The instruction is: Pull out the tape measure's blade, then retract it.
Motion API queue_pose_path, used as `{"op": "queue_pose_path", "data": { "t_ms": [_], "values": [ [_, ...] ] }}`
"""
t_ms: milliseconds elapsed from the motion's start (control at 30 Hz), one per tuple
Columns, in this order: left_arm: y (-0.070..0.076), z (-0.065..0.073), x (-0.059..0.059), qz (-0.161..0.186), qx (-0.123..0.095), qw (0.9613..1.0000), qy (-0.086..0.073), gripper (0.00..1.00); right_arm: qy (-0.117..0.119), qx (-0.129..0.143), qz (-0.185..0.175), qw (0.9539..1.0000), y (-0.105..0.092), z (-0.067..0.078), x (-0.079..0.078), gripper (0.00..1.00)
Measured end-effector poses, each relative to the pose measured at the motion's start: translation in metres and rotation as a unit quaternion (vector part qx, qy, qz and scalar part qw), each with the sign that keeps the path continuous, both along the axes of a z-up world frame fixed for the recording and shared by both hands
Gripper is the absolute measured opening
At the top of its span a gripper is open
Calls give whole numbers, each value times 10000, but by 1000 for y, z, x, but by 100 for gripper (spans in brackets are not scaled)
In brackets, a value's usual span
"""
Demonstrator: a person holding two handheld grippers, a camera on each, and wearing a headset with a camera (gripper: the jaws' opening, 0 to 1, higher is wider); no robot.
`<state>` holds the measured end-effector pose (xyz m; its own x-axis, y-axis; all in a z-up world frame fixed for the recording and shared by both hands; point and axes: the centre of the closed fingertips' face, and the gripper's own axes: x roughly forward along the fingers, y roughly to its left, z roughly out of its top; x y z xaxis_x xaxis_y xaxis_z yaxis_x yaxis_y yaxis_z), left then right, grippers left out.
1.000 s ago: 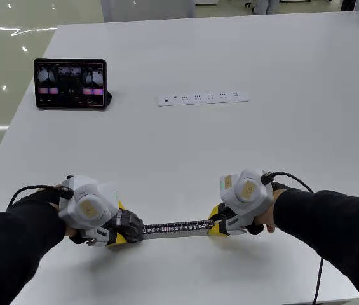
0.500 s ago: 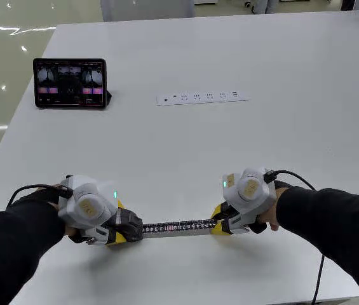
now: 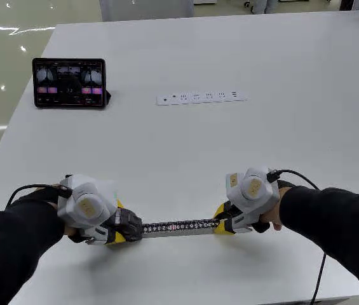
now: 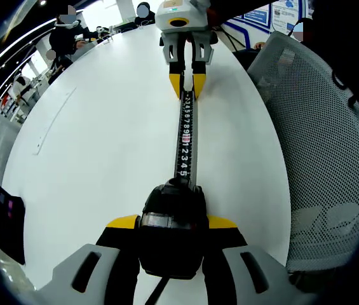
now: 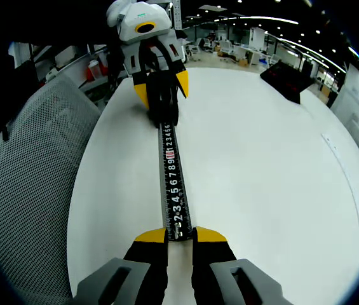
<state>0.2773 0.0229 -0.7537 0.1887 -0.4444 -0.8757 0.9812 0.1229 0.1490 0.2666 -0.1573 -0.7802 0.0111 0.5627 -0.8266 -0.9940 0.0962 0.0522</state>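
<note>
The left tool point(image 3: 124, 228) is clamped on the black case point(image 4: 171, 219). The right tool point(image 5: 180, 236) pinches the blade point(image 5: 171, 184) by its tip (numbers showing), stretched between them over the white surface point(image 3: 230, 146).

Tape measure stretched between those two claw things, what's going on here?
A person holds a gripper in each hand at a white table. The left gripper is clamped on the black tape measure case, and the right gripper pinches the end of the blade. A short length of blade lies drawn out between them. A tablet and a power strip lie farther back.
</note>
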Motion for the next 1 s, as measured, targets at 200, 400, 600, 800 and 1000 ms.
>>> {"op": "queue_pose_path", "data": {
  "t_ms": [200,400,600,800,1000],
  "values": [
    [0,0,0,1,-1,10000,2,33,1,-17,1,10000,-3,0,0,10],
    [0,0,0,3,0,10000,-3,33,4,-39,-9,10000,-7,0,0,10],
    [0,0,0,9,-2,10000,-9,33,8,-45,-23,10000,-9,1,-1,10],
    [0,0,0,10,-5,10000,-10,33,8,-36,-46,10000,-12,1,0,10],
    [0,0,0,10,-3,10000,-11,33,4,-58,-37,10000,-14,1,0,10]
  ]
}}
